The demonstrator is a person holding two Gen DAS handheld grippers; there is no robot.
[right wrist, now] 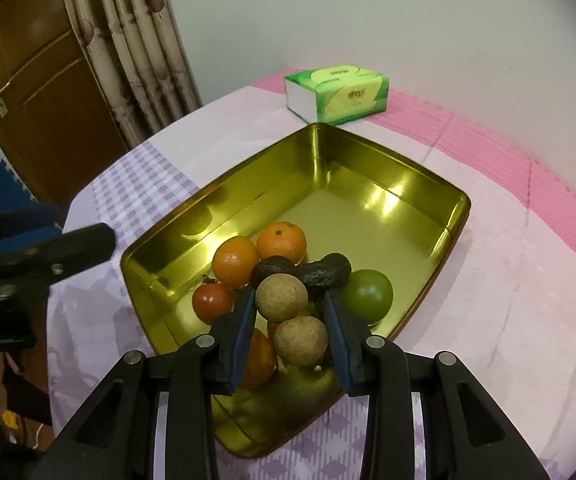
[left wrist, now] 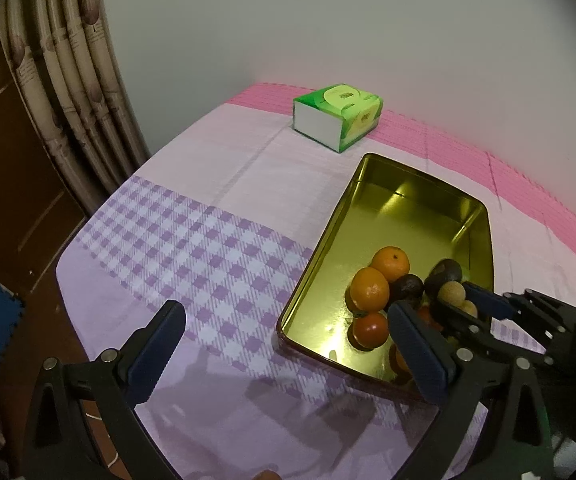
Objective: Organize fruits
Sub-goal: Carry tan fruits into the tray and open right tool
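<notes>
A table covered by a pink and purple checked cloth (right wrist: pixel 507 240) is seen against a plain white wall, with a curtain (right wrist: pixel 136 40) and a wooden door (right wrist: pixel 48 92) to the side. A gold tin (right wrist: pixel 224 188) lies on the cloth, and a green tissue box (right wrist: pixel 337 94) is set beyond the tin, near the wall. Inside the tin, at its near end, two oranges (right wrist: pixel 236 262), a tomato (right wrist: pixel 213 302), a green fruit (right wrist: pixel 369 296) and two dark fruits (right wrist: pixel 325 270) are gathered together. The right gripper (right wrist: pixel 291 320) is held over that pile; two brown round fruits (right wrist: pixel 282 298) sit between its fingers, though a firm clamp on them cannot be told. The left gripper (left wrist: pixel 284 344) is held beside the tin, its fingers spread wide apart around nothing.
</notes>
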